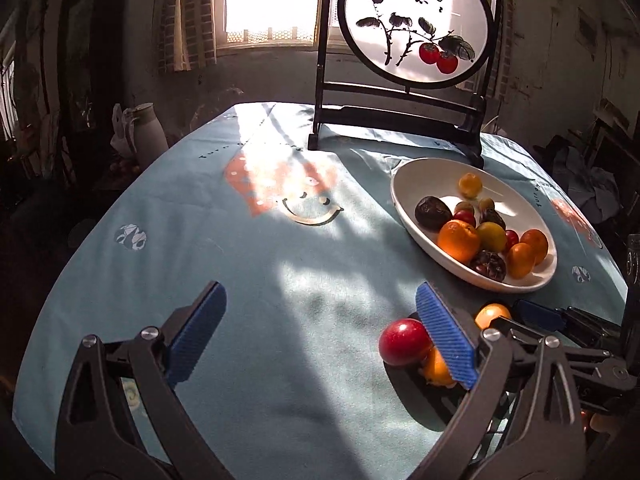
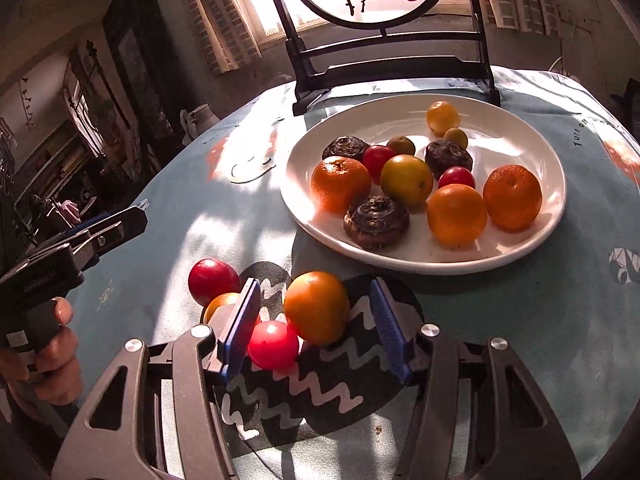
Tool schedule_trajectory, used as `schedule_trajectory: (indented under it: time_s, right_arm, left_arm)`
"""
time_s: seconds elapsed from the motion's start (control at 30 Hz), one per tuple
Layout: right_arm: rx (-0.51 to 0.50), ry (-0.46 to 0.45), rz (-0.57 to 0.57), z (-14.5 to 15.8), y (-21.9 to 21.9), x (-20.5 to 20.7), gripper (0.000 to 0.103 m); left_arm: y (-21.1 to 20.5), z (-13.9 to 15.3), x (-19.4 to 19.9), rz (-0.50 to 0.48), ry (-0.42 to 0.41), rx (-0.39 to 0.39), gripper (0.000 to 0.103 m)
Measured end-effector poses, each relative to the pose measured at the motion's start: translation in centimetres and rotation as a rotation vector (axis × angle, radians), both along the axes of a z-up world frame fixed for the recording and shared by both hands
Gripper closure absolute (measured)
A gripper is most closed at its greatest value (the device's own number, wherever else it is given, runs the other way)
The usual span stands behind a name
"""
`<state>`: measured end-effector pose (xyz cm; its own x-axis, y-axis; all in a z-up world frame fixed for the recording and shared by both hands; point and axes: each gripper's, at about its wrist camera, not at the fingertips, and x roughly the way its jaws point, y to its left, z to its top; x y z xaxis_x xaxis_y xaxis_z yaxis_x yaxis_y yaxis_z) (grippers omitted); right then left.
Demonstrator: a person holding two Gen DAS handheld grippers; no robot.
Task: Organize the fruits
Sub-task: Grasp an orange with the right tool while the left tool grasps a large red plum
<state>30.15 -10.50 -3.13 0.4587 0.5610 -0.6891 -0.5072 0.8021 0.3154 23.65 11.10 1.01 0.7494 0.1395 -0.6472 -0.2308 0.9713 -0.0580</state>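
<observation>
The right gripper (image 2: pixel 316 326) stood spread around the round orange-yellow fruit (image 2: pixel 317 307) on the tablecloth, just short of the white ceramic plate (image 2: pixel 532 240); the left gripper (image 1: pixel 320 332) gaped empty, farther off.

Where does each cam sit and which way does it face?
Left wrist: on the left hand-held gripper, open, facing across the blue tablecloth toward the white plate and framed screen; its own fingers show.
Right wrist: on the right hand-held gripper, open around an orange fruit; the person's left hand shows.
Shared: plate, screen, red fruit.
</observation>
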Motion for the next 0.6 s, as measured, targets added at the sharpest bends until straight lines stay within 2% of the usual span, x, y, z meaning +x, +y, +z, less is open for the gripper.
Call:
schedule_trajectory:
  time_s: [0.23, 0.47, 0.6]
  right_arm:
    - [0.040, 0.088, -0.020, -1.2, -0.2, 1.3, 0.046]
    - [0.074, 0.127, 0.005, -1.7, 0.1, 1.7, 0.065]
    - [0.100, 0.129, -0.001, -1.0, -0.5, 1.4, 0.065]
  left_arm:
    - [0.1, -0.1, 0.1, -0.002, 0.004, -0.006, 0.005]
    - [0.0, -0.1, 0.1, -0.004, 0.007, -0.007, 0.005]
    - [-0.1, -0.6, 0.5, -0.021, 0.029, -0.013, 0.005]
